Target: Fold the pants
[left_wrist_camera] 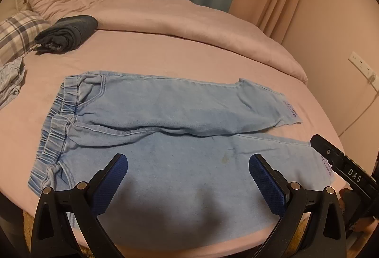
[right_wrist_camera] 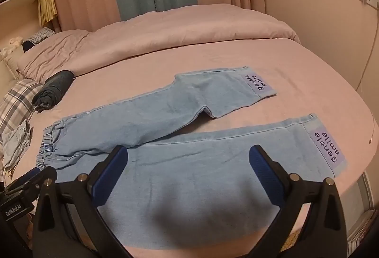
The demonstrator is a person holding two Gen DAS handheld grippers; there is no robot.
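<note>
1. Both grippers, left gripper (left_wrist_camera: 188, 181) and right gripper (right_wrist_camera: 188, 172), hover with jaws apart, holding nothing.
2. Pants (left_wrist_camera: 165, 139) lie flat just beyond on the bed (left_wrist_camera: 165, 56), long axis left-right.
3. Waistband (left_wrist_camera: 59, 115) lies left (left gripper nearer), cuffs (right_wrist_camera: 328, 149) right.

Your pants (left_wrist_camera: 151, 120) are pale blue denim with lilac cuff patches (right_wrist_camera: 328, 151) (dark lettering). The sheet (left_wrist_camera: 165, 54) is pink; at the frame's left you have a navy-and-white plaid pillow (left_wrist_camera: 16, 33) and a dark blue bundle (left_wrist_camera: 68, 33).
</note>
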